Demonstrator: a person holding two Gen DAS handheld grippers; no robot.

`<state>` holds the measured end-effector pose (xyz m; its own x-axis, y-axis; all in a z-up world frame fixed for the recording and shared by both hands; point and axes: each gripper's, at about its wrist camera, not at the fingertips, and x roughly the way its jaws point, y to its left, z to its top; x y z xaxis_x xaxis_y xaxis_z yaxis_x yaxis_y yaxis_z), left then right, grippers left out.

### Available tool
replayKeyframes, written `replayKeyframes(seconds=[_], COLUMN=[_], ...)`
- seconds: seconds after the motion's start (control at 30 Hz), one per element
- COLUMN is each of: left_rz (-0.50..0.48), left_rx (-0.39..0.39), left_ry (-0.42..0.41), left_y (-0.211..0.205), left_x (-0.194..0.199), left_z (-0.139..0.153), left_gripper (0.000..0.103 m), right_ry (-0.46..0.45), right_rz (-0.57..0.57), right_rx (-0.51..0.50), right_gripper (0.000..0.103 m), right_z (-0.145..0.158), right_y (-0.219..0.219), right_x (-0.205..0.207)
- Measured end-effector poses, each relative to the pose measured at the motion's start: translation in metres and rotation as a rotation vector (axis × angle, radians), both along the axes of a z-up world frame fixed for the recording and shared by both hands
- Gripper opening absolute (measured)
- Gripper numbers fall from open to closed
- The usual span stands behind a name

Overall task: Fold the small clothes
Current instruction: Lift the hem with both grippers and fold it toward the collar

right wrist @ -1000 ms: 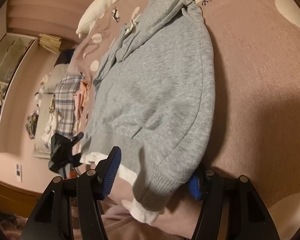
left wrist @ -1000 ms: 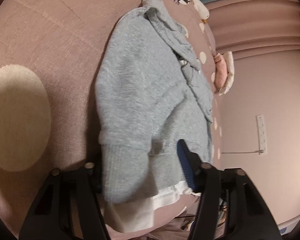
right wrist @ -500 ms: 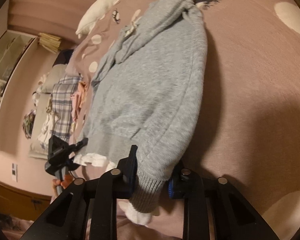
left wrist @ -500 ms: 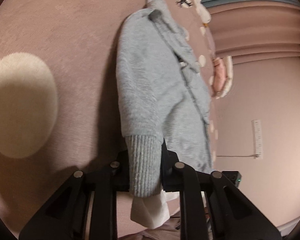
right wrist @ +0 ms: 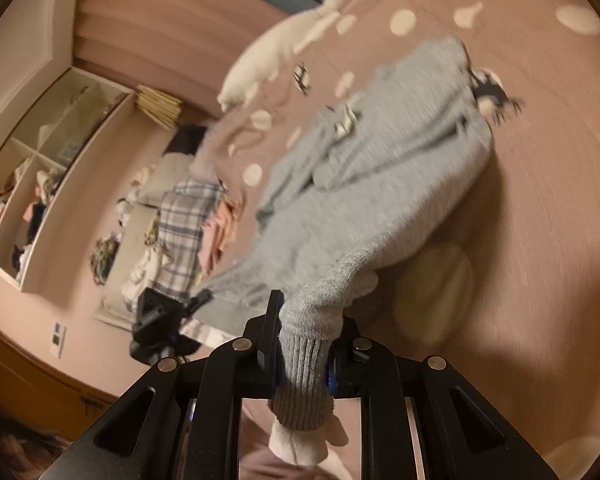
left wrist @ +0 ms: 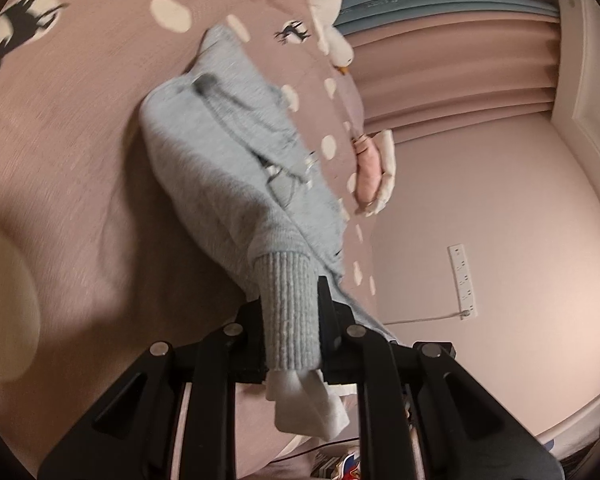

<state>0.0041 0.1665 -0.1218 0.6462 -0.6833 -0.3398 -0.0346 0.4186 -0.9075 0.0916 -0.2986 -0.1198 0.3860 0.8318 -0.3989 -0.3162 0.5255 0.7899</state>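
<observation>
A small grey sweatshirt (left wrist: 220, 168) with a white inner layer lies on a pink bedspread (left wrist: 68, 152) printed with cream dots and deer. My left gripper (left wrist: 290, 320) is shut on the ribbed hem at one bottom corner, white lining hanging below the pads. In the right wrist view the same sweatshirt (right wrist: 380, 184) stretches away, and my right gripper (right wrist: 304, 344) is shut on the ribbed hem at the other corner. Both corners are lifted off the bed; the far end still rests on it. The other gripper (right wrist: 160, 320) shows at the hem's left end.
A white plush goose (right wrist: 292, 40) lies at the bed's far edge. A pink and cream plush toy (left wrist: 374, 172) sits by the bed's side. Beyond are curtains (left wrist: 440, 60), a wall power strip (left wrist: 464, 280), an open shelf (right wrist: 40, 168) and piled plaid clothes (right wrist: 180, 232).
Both grippers went from open around the hem to shut on it, then rose. The near end of the sweatshirt has lifted off the bed.
</observation>
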Motion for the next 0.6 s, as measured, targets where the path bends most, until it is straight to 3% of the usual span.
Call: replayKeyframes(seconds=[0.3,0.6], left_rz=[0.017,0.024], left_rx=[0.008,0.026], left_ry=[-0.06,-0.098], left_y=[0.009,0.017], left_x=[0.032,0.09], left_z=[0.028,0.053], left_gripper=[0.015,0.015], right_ry=[-0.091,-0.145], right_rz=[-0.047,-0.082], right_rx=[0.029,0.029], right_gripper=[0.019,0.019], right_z=[0.028,0.047], right_y=[-0.009,-0.01], right_x=[0.026,0.071])
